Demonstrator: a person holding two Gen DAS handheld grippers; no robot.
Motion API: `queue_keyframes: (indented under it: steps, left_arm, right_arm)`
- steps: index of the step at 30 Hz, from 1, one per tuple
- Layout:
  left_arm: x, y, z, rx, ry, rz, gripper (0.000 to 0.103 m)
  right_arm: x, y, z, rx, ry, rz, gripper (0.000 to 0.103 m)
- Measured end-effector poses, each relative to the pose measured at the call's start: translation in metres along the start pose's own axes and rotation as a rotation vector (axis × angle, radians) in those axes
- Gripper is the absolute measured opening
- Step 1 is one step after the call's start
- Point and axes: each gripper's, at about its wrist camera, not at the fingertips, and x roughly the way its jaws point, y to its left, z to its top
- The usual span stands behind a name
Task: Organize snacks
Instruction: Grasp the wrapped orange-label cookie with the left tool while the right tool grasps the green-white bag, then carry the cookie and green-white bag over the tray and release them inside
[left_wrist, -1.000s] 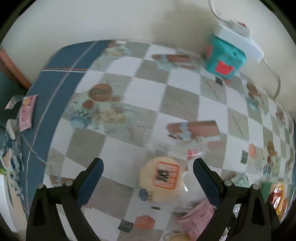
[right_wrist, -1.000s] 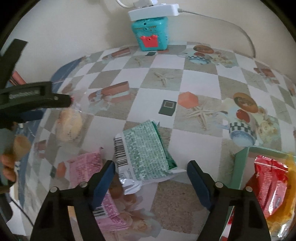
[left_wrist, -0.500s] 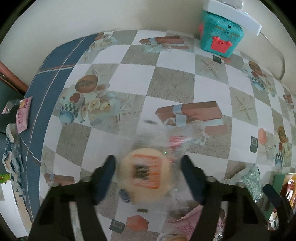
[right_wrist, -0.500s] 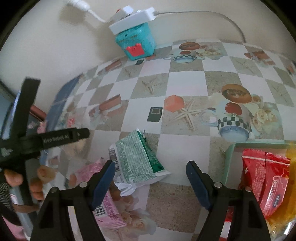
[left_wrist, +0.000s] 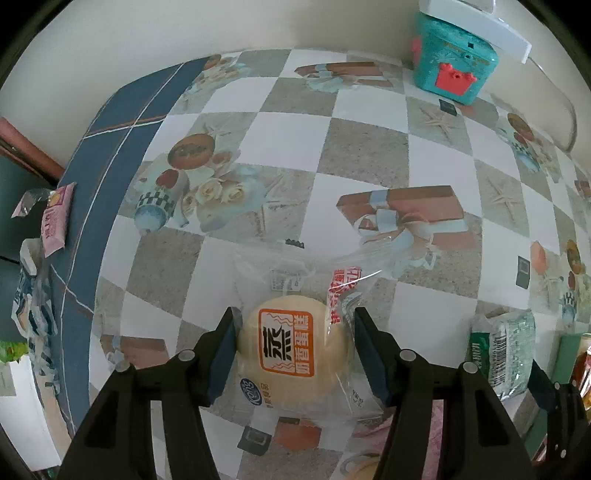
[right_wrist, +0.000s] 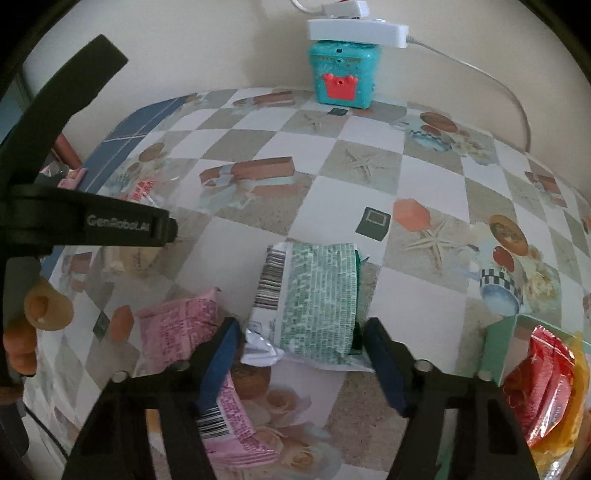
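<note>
Checkered oilcloth (left_wrist: 369, 147) printed with gifts and starfish covered the table; nearest, the left gripper (left_wrist: 293, 343) had its jaws closed against the sides of a round steamed cake in clear wrap (left_wrist: 291, 347). The right gripper (right_wrist: 299, 343) stood parted around a green snack packet (right_wrist: 314, 295) lying flat, a pink packet (right_wrist: 184, 325) just beside. Farther back, a teal toy box (right_wrist: 341, 75) sat by the wall.

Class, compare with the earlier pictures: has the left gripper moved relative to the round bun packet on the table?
Yes. In the left wrist view the left gripper has advanced and closed in: its fingers now flank the bun packet, which earlier lay ahead of them on the checked tablecloth.
</note>
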Motion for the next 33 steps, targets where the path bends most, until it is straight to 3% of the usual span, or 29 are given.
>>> queue_keyframes:
  steps: [19, 33]
  left_arm:
    - [-0.018, -0.001, -0.019, -0.064, -0.025, -0.016, 0.054]
    - [-0.101, -0.025, -0.061, -0.138, -0.124, 0.039, 0.054]
  right_arm:
    - [-0.034, -0.02, 0.003, 0.057, -0.038, 0.029, 0.058]
    - [-0.122, -0.066, -0.004, 0.12, -0.151, -0.031, 0.057]
